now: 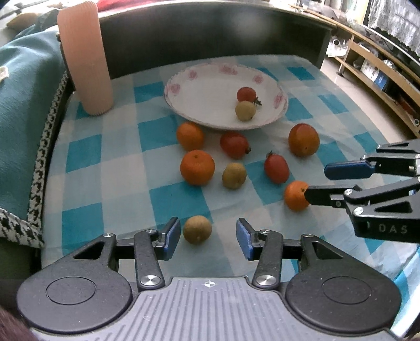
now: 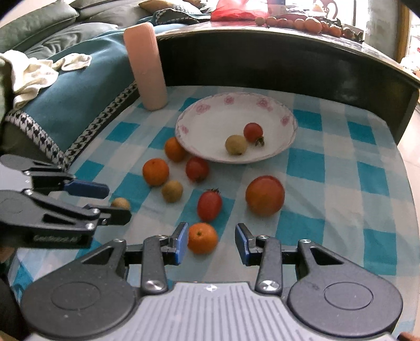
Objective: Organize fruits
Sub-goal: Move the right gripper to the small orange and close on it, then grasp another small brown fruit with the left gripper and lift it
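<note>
On the blue checked cloth, my left gripper (image 1: 207,238) stands open around a brown longan (image 1: 197,229), which lies nearer the left pad with a gap on each side. My right gripper (image 2: 212,242) is open around a small orange (image 2: 202,238) that sits close to its left pad, well clear of the right one. Each gripper shows in the other view: right gripper (image 1: 316,182), left gripper (image 2: 118,203). The flowered white plate (image 1: 183,86) holds a cherry tomato (image 1: 246,94) and a longan (image 1: 245,110). Several oranges, tomatoes and a longan (image 1: 234,175) lie loose before it.
A tall pink ribbed cylinder (image 1: 85,57) stands at the back left of the cloth. A teal blanket (image 1: 23,105) borders the left side and a dark raised wall (image 1: 210,31) the back. The table edge drops off at the right. More fruit lies on the upper ledge (image 2: 302,22).
</note>
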